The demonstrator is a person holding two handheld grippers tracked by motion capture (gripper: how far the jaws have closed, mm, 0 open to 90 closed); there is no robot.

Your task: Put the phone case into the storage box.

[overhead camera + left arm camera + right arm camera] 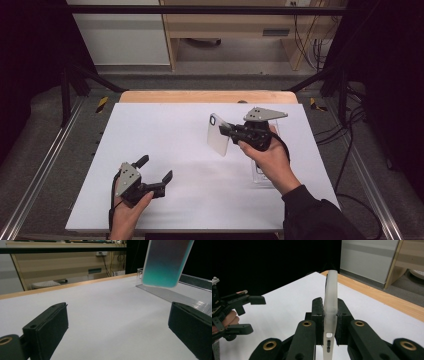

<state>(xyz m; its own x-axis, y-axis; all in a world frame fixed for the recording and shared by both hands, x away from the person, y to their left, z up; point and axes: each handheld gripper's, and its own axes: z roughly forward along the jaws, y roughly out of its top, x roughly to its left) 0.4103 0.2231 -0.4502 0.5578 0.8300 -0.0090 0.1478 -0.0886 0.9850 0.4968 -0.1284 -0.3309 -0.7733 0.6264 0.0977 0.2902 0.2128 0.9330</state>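
Phone case, clamped in right hand-held gripper, airborne

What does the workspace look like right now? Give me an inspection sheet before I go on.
Surface: white table top, wooden edge at the far side.
Job's things: translucent phone case lifted off the table, clamped on edge; clear plastic tray lying flat beneath the right hand.
Clutter: nothing seen.
Grippers: right gripper shut on the phone case; left gripper open, nothing between its jaws, low over the near left of the table.
Cables: a black cable trails from the right gripper; more hang by the far right frame.
Surroundings: dark metal frame, wooden furniture behind.
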